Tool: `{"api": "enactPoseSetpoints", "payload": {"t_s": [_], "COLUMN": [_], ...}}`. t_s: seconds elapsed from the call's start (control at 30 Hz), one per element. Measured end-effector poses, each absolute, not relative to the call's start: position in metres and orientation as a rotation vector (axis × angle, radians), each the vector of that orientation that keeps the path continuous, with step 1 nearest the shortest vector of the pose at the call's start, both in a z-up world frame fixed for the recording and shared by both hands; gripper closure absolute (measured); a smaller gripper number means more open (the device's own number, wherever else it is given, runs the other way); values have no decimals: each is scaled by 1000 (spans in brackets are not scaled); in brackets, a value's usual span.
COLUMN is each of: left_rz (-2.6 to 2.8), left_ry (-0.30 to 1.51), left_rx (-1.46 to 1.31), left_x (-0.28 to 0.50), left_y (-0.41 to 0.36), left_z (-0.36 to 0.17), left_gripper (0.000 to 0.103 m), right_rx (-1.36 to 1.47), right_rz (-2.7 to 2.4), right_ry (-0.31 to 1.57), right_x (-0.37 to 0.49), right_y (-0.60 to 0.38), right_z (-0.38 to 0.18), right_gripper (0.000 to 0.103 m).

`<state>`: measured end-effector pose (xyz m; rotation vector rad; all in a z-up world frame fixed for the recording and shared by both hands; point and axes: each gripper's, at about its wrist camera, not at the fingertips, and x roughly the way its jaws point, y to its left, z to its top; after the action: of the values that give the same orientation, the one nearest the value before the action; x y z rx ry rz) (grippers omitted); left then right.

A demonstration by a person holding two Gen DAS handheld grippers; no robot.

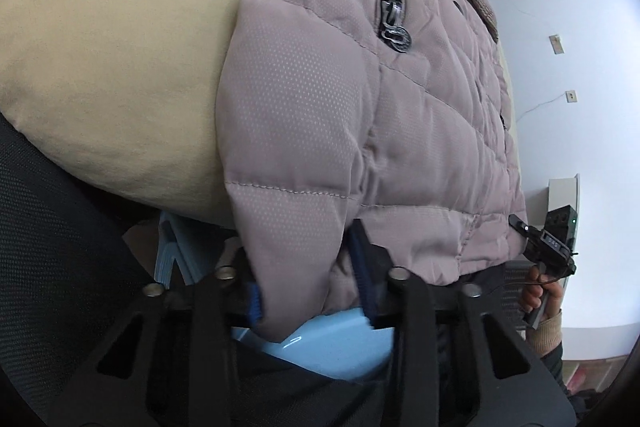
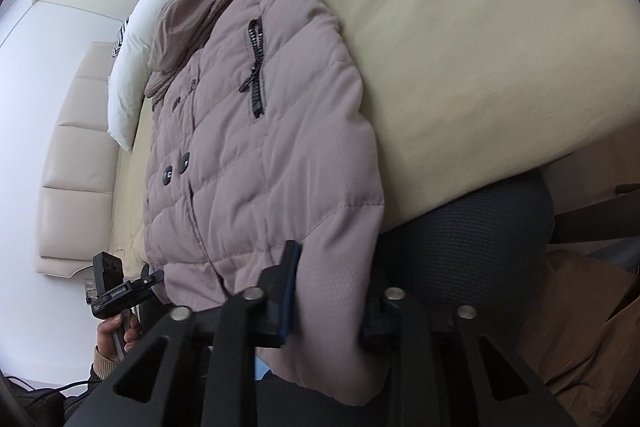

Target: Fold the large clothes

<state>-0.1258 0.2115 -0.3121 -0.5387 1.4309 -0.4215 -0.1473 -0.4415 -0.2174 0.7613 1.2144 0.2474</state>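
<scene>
Gripping the hem of the mauve quilted jacket (image 1: 360, 115): left tool (image 1: 310, 291) fairly wide apart, blue pads against a thick bunch of padded fabric; right tool (image 2: 328, 303) likewise spread around a puffy corner. Jacket spread front-up on the beige bed (image 2: 480, 47), hem hanging over its near edge, collar toward the white pillow (image 2: 132, 67). Black mesh chair (image 2: 472, 247) just under the bed edge, light blue plastic object (image 1: 332, 343) below the left tool.

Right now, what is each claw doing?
Left gripper: closed on the jacket hem.
Right gripper: closed on the jacket hem too.
</scene>
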Motion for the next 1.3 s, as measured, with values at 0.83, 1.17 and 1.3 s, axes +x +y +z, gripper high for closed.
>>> {"api": "enactPoseSetpoints", "payload": {"t_s": [0.83, 1.17, 1.3], "left_rz": [-522, -472, -432], "left_ry": [862, 837, 841], "left_rx": [-812, -783, -749], "left_x": [74, 234, 297], "left_y": [255, 240, 232], "left_z": [-110, -90, -93], "left_gripper": [96, 96, 96], "right_rx": [761, 800, 827], "right_rz": [373, 285, 230], "right_ry": [642, 618, 624], "right_x": [48, 184, 240], "right_y": [-454, -476, -492], "right_z": [-33, -41, -63], "right_gripper": [94, 94, 94]}}
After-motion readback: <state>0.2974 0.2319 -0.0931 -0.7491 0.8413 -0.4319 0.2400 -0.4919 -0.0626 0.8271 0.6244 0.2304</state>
